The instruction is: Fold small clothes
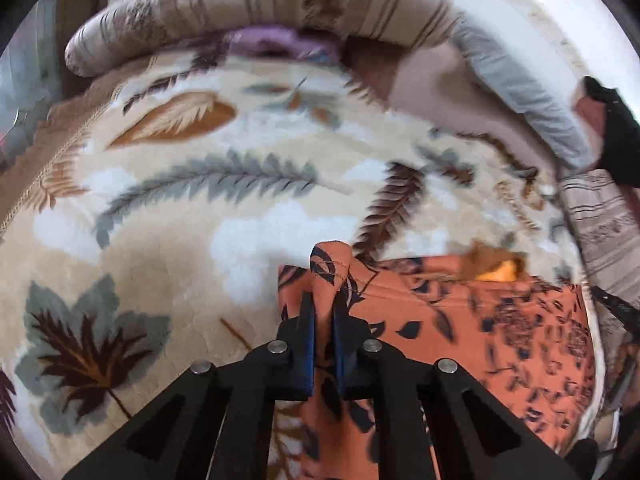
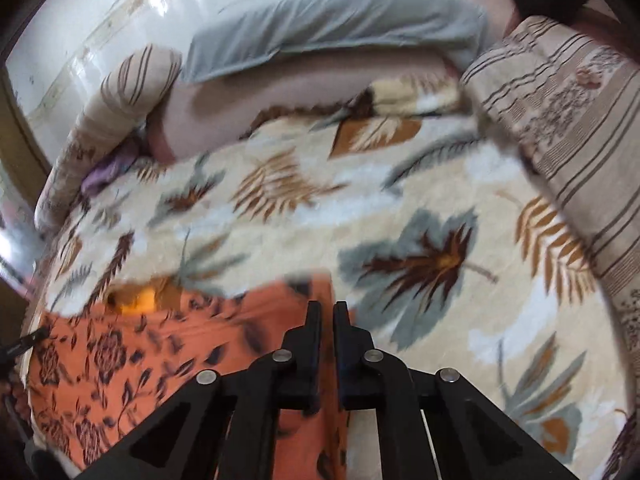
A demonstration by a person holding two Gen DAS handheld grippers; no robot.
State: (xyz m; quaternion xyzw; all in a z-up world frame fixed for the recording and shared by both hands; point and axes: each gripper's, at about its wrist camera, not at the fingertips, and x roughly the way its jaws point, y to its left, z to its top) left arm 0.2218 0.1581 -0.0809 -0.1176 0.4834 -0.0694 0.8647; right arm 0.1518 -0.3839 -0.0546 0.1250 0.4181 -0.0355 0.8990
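- Beneath both grippers spreads the leaf-print blanket point(image 1: 168, 216), a soft, flat bed for the work; it runs ahead of the fingers to the striped bolster point(image 1: 248, 4) at the far edge; a grey pillow point(image 2: 332, 28) lies beyond the right gripper, well apart from it.
- Close under and between the two grippers lies the orange floral garment point(image 1: 500, 336), spread mostly flat, its far edge just ahead of the fingers; judged from this, it is laid out so that opposite corners can be picked up for a fold.
- Left gripper point(image 1: 324, 304): jaws closed on a bunched corner of the garment, which rises in a peak between the pads; it points steeply down at the blanket, garment off to its right.
- Right gripper point(image 2: 327, 312): jaws drawn together at the garment's right edge; orange cloth lies under and left of the fingers, but whether any is pinched I cannot tell; it also points steeply down.
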